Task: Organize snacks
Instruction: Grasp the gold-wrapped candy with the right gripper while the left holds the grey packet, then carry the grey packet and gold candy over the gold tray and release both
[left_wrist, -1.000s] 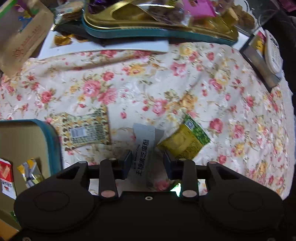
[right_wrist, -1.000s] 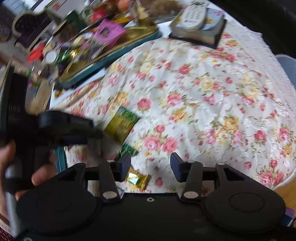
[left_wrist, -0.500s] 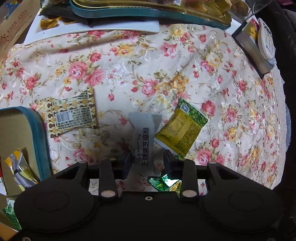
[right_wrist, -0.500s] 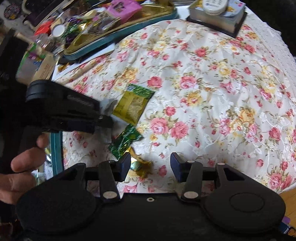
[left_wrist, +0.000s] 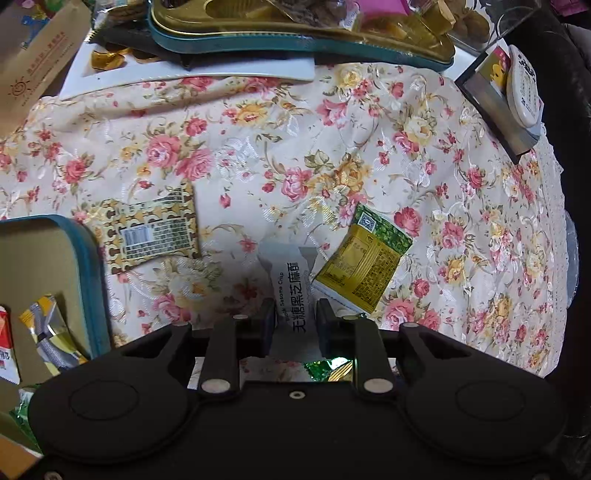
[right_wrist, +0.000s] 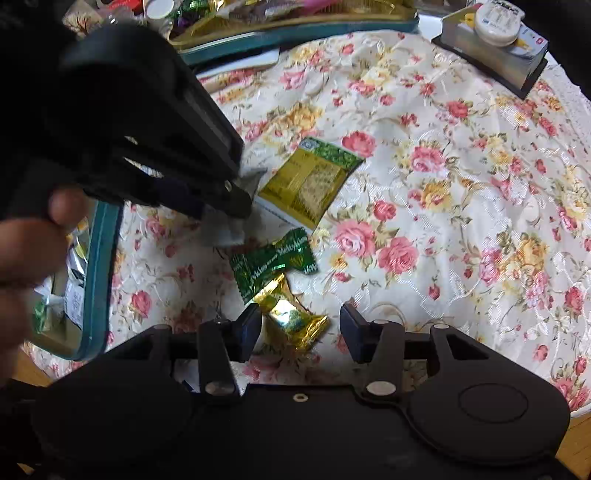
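My left gripper is shut on a white sesame-crisp packet and holds it above the floral cloth; it also shows in the right wrist view with the packet hanging from it. My right gripper is open, low over a gold-wrapped candy that lies between its fingers. A green candy lies just beyond. A yellow-green packet and a brown patterned packet lie on the cloth. A teal-rimmed tin with several snacks sits at the left.
A large gold tray with a teal rim, full of sweets, stands at the back on a white sheet. A cardboard box is at the back left. A book with a round white device lies at the back right.
My left gripper has lifted slightly with the white packet still in it. My right gripper has moved forward and down, so the gold candy now lies between its fingers.
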